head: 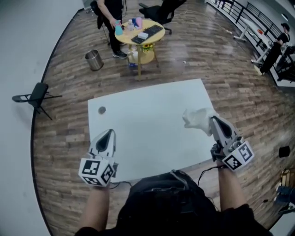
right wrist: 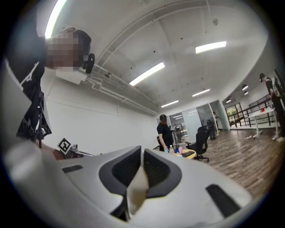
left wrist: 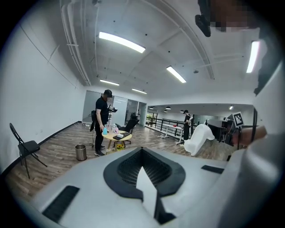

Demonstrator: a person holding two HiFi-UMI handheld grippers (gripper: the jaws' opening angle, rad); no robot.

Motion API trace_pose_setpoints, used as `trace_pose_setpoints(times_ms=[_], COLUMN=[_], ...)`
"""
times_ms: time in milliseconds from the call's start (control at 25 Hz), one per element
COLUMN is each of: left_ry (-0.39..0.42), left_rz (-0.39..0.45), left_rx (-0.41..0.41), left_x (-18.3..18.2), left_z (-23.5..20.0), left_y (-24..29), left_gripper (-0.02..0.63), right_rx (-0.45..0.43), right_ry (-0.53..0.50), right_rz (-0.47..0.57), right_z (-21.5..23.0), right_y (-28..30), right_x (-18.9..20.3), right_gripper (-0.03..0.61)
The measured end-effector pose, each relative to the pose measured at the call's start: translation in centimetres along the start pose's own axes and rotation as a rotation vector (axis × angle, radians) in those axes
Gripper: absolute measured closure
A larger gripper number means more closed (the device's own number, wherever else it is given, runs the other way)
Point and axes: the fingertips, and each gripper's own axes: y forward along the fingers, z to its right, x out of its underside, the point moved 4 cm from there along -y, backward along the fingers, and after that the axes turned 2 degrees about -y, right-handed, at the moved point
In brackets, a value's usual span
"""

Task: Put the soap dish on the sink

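A white, curved soap dish (head: 197, 119) hangs just over the right part of the white table (head: 147, 133), at the tip of my right gripper (head: 213, 120). That gripper looks shut on the dish's near edge, and a cream sliver shows between its jaws (right wrist: 139, 174). In the left gripper view the soap dish (left wrist: 197, 139) stands tilted above the table's far side. My left gripper (head: 109, 132) hovers over the table's near left edge, shut and holding nothing (left wrist: 142, 169). Both grippers tilt upward. No sink shows in any view.
A small grey round thing (head: 102, 109) lies on the table's far left. Beyond the table are a round yellow table (head: 139, 31) with a person (head: 109, 14) beside it, a metal bin (head: 94, 60) and a black folding chair (head: 36, 95).
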Motion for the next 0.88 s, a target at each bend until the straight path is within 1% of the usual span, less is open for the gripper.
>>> trace_pose_setpoints(times_ms=[280,440,600,760,880], left_ry=[0.006,-0.030,-0.017,-0.041,-0.043], left_rz=[0.051,0.066,0.040,0.015,0.008], left_rx=[-0.042,-0.082,-0.098,-0.124,-0.129], left_x=[-1.5,-1.2,-0.1,0.8,1.0], left_z=[1.5,1.4,1.5,1.3,1.1], left_y=[-1.3,-1.9,-2.7,-3.3,-3.3], left_gripper=[0.624,0.624,0.624,0.624,0.624], right_rx=[-0.070,-0.099,-0.120,-0.139,-0.148], right_ry=[0.017,0.024,0.025,0.031,0.040], right_rz=[0.024,0.012,0.006,0.001,-0.007], right_z=[0.2,0.2,-0.1,-0.2,-0.4], right_y=[1.1,1.7,1.8,2.0,2.5], right_x=[0.0,0.5,0.6,0.8,1.1], right_gripper=[0.551,0.551,0.551,0.551,0.551])
